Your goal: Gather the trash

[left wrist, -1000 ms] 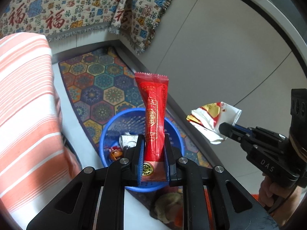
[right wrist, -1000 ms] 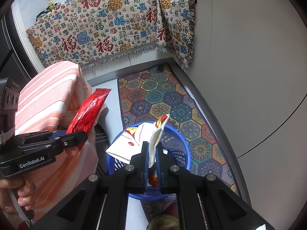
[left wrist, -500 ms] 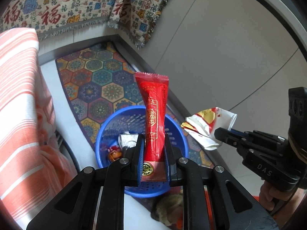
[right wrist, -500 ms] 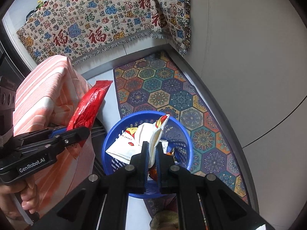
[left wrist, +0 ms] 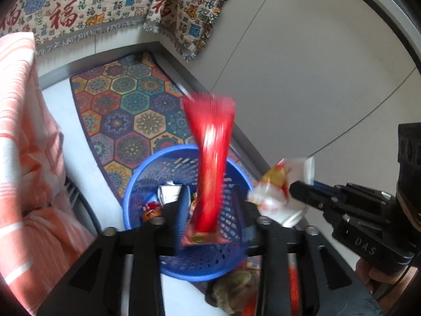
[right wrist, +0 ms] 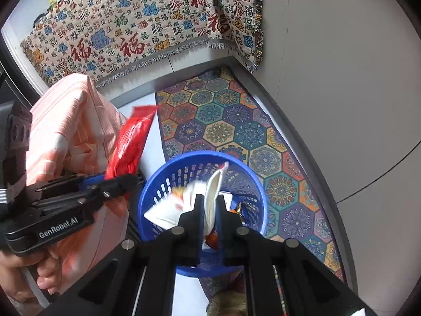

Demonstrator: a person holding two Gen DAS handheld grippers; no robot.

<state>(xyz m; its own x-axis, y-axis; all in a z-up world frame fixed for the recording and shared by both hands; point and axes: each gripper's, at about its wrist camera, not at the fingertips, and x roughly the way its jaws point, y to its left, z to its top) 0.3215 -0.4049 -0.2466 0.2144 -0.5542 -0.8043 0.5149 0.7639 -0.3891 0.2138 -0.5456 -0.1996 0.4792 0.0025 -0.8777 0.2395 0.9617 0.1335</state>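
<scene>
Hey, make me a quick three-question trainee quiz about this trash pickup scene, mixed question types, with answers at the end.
1. True or false: the red wrapper hangs above the blue basket.
2. Multiple choice: what is between the pads of the right hand-held gripper? A) a white crumpled wrapper B) a green bottle C) a metal spoon
3. Fill in: the basket stands on a rug patterned with colourful ______.

Key:
1. True. The jaws of the left hand-held gripper are opening, and the wrapper between them is blurred.
2. A
3. Hexagons
</scene>
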